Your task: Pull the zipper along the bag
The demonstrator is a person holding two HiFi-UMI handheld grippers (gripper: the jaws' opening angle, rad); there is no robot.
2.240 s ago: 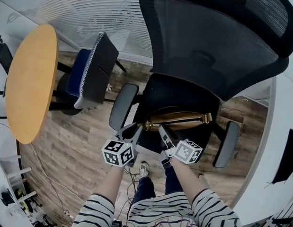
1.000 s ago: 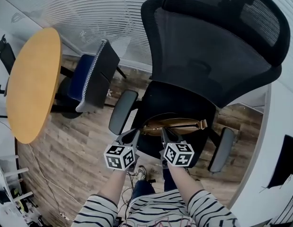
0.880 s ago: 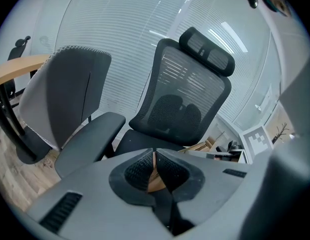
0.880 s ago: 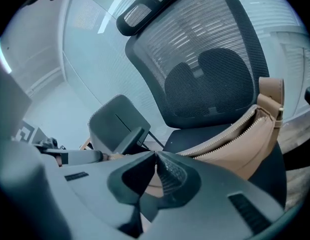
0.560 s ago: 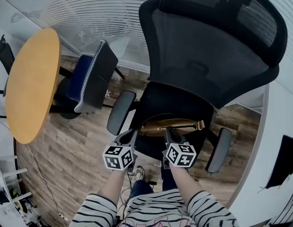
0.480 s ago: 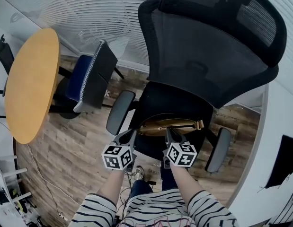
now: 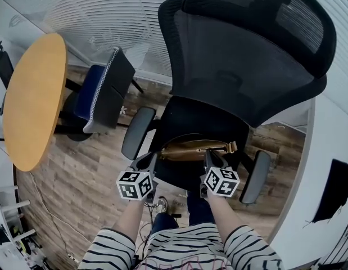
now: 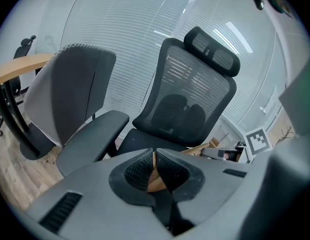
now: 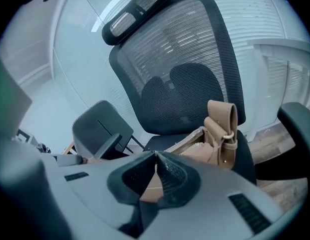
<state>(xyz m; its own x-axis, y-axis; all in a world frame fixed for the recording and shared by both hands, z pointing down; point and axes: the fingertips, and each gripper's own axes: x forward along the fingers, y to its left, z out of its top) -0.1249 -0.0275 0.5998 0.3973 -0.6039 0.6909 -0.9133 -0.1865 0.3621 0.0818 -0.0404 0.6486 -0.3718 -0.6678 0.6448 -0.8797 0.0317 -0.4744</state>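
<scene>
A tan leather bag (image 7: 190, 149) lies across the seat of a black mesh office chair (image 7: 241, 66). My left gripper (image 7: 153, 155) is at the bag's left end. Its jaws are closed, with a sliver of tan bag (image 8: 156, 181) showing between them. My right gripper (image 7: 208, 153) sits over the bag's top edge right of the middle. Its jaws are shut on the zipper line, and the pull itself is hidden between the pads. In the right gripper view the bag (image 9: 215, 134) runs on ahead to its strap loop and ring, with the zipper teeth showing along the top.
The chair's two armrests (image 7: 134, 133) (image 7: 253, 176) flank the bag. To the left stand a round wooden table (image 7: 33, 100) and a second chair with a blue seat (image 7: 103, 91). The floor is wood plank, and a white wall runs along the right.
My right gripper has slid rightward along the bag's top, away from the left gripper. The left gripper has stayed at the bag's left end. The head view has shifted slightly.
</scene>
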